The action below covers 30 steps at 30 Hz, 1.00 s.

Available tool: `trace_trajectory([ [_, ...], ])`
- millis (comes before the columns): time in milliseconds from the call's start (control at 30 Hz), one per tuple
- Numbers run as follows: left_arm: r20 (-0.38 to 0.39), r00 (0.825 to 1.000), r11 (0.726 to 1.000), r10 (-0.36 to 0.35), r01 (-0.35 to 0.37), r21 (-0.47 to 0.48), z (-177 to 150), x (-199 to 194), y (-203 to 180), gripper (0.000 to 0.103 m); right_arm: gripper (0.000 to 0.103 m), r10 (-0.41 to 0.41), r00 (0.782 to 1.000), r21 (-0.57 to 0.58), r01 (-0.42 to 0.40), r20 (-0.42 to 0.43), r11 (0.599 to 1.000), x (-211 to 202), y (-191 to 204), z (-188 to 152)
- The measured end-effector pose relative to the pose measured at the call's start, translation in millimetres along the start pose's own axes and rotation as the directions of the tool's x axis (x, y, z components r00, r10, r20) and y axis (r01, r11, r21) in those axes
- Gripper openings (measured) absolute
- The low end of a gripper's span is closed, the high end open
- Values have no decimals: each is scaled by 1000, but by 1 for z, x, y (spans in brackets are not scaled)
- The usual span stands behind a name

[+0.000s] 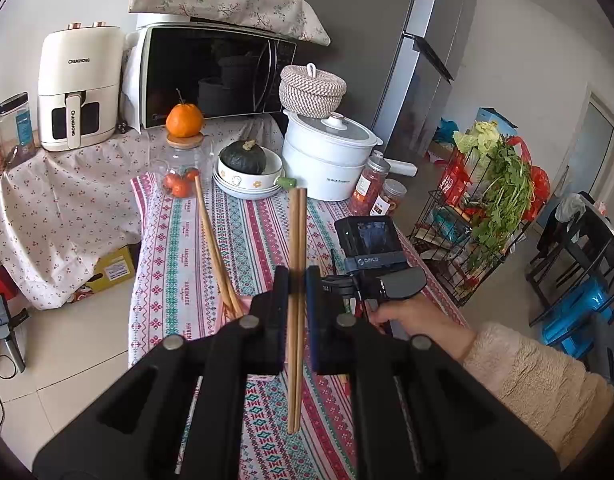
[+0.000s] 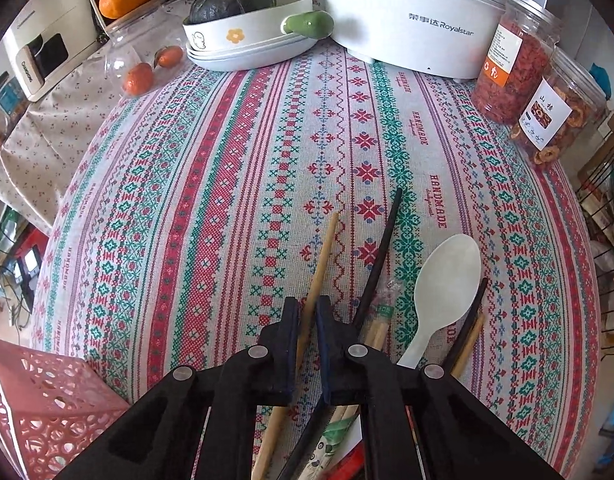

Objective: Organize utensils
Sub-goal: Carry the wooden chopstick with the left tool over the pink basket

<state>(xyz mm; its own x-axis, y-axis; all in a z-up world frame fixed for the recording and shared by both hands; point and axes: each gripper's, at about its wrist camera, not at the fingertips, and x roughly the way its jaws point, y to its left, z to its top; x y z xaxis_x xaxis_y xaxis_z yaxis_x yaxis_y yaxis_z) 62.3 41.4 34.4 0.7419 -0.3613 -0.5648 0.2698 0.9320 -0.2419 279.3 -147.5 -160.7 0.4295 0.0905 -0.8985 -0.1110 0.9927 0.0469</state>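
The left tool (image 1: 297, 284) is clenched on a pair of wooden chopsticks (image 1: 296, 240), lifted above the bench (image 1: 263, 224); the right tool (image 2: 307, 312) straddles a single wooden chopstick (image 2: 321, 264) beside the white spoon (image 2: 447, 284), whether gripping I cannot tell; keep the pair parallel and lower it tips-down into the red basket (image 2: 47, 400), left of the spoon.

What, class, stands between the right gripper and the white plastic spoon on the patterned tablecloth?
A black chopstick lies between the right gripper and the white plastic spoon; nothing else visibly intervenes, though that gripper has a wooden chopstick between its fingers.
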Motion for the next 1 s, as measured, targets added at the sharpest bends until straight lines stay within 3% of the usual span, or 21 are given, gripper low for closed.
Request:
trace_trajectory([
  [200,37,999,1000,1,0,-7,4,-9,0,9,8,38,994,-31,-35,101,999,-49,5,-8],
  [400,93,996,1000,-1,2,-6,6,-21,-7,9,7,92,971,-35,-87,223,996,-110,0,-24],
  [633,198,980,999,31,-27,-26,10,-36,-9,9,6,140,921,-65,-125,363,990,-179,-5,-49],
  [867,329,939,994,98,-78,-74,15,-47,-1,9,6,188,861,-112,-152,472,982,-229,-3,-67],
  [1000,365,922,990,133,-108,-90,16,-44,5,9,6,209,829,-137,-161,519,978,-249,1,-70],
])
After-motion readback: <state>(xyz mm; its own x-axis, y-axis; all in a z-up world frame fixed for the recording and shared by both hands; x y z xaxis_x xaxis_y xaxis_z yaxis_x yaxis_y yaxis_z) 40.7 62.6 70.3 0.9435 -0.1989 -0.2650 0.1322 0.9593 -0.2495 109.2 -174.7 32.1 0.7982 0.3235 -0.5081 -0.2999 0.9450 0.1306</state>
